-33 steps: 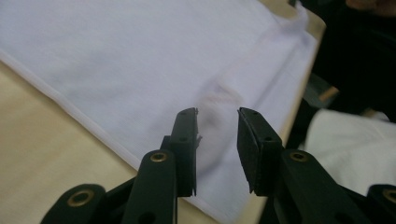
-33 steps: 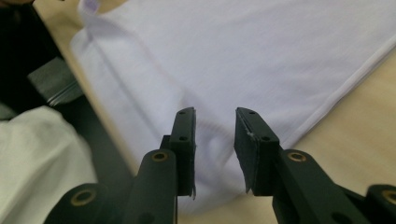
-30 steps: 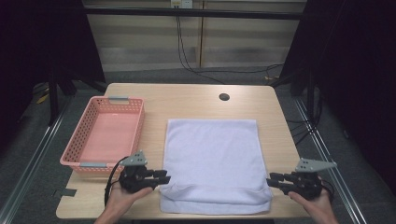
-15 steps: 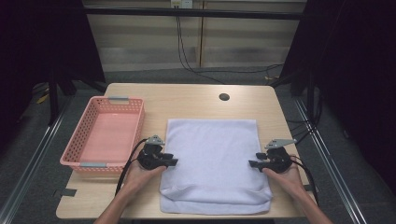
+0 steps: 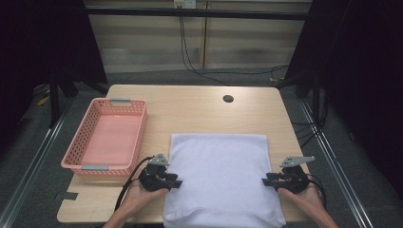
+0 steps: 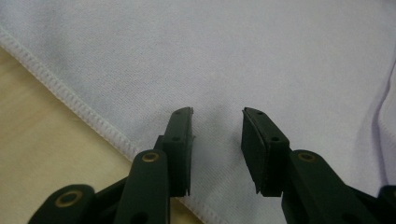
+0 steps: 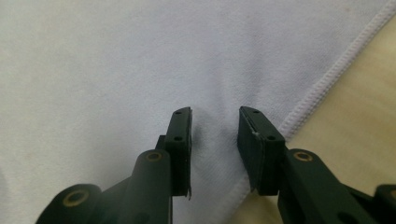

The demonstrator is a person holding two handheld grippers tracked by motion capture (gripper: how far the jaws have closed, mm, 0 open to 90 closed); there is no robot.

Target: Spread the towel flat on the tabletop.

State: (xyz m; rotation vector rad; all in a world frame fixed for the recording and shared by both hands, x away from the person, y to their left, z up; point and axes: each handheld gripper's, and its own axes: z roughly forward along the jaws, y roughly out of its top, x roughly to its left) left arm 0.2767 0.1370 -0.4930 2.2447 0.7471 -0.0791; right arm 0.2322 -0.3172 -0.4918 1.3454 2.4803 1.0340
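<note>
From above, we've pulled both hands back toward the near edge: left gripper (image 5: 178, 183) and right gripper (image 5: 264, 181) now sit at the white towel's (image 5: 221, 178) side hems on the surface (image 5: 199, 109). Left gripper view: jaws parted, towel (image 6: 233, 56) under them, nothing pinched. Right gripper view: jaws just narrowed, gap remains over towel (image 7: 116, 65). Next is probably pinching the hems to fold.

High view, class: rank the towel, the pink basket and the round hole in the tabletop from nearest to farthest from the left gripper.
1. Towel: right beside the left gripper, whose jaws reach over its left edge.
2. Basket: just behind and to the left, at the table's left side.
3. Hole: far side of the table, right of centre.
</note>
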